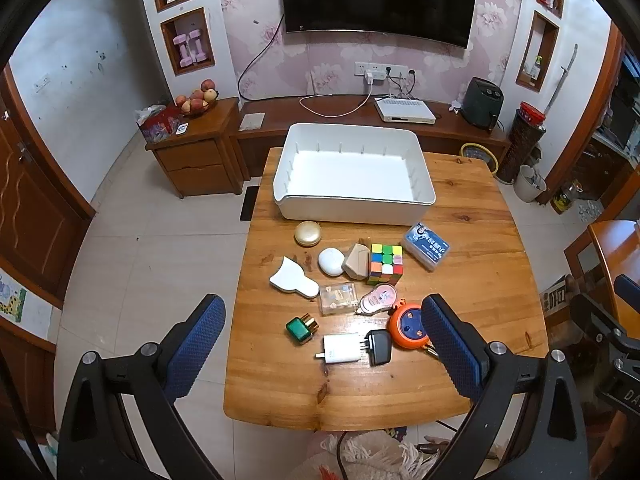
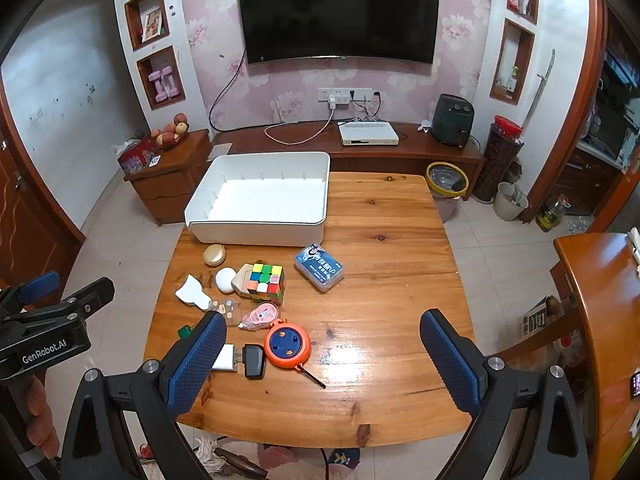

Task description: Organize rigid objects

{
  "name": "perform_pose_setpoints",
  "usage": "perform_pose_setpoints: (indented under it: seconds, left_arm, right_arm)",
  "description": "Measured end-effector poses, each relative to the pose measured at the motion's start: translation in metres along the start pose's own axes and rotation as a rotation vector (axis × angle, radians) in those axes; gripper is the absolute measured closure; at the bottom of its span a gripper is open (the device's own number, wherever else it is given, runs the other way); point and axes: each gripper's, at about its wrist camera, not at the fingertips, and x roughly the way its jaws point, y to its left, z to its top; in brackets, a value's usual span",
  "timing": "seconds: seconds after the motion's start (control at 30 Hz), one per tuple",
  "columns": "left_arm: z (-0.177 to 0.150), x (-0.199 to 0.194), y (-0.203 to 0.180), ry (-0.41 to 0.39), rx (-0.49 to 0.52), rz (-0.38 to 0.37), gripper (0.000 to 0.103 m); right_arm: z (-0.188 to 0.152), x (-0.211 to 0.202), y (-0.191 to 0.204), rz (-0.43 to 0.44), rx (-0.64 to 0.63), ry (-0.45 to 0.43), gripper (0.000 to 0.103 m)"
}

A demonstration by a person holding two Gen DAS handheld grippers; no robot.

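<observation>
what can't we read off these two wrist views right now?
- Green bottle: right wrist view, mostly behind the right gripper finger.
- White charger: same view, half covered by that finger.
- Blue box label: both views, print too small.
- Orange reel: left wrist view, edge behind a left gripper finger.

Black left gripper [image 1: 322, 344]; blue dimpled pads; silver screws

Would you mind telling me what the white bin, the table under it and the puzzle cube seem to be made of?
White bin: likely moulded plastic, matte, with smooth rounded corners and thin ribs inside its walls.
Table: wood under a glossy varnish, with visible grain, knots and light glare.
Puzzle cube: probably hard plastic, with bright, flat coloured tiles.
</observation>
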Motion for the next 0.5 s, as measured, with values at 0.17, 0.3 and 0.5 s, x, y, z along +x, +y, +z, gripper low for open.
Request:
perform_pose_setpoints:
  seconds: [0.17,0.3,0.5]
  left_arm:
    - [-0.0059,0.0005,-0.0014,0.012,-0.001,-0.003,0.004]
    - [-0.0014,-0.003,-0.0008,0.028,0.005,-0.002,0.004]
    - [-0.0017,-0.0046,-0.002,0.033,0.015,0.004,0.004]
  right_arm:
    - [-0.0027,0.0008,0.0011,-0.002,-0.004,0.003,0.005]
    - [-0.002,0.0016,0.0009,-0.001,0.001,0.005,0.005]
    - [-0.0089,0.0039,0.0022,0.002,0.014,0.008,0.005]
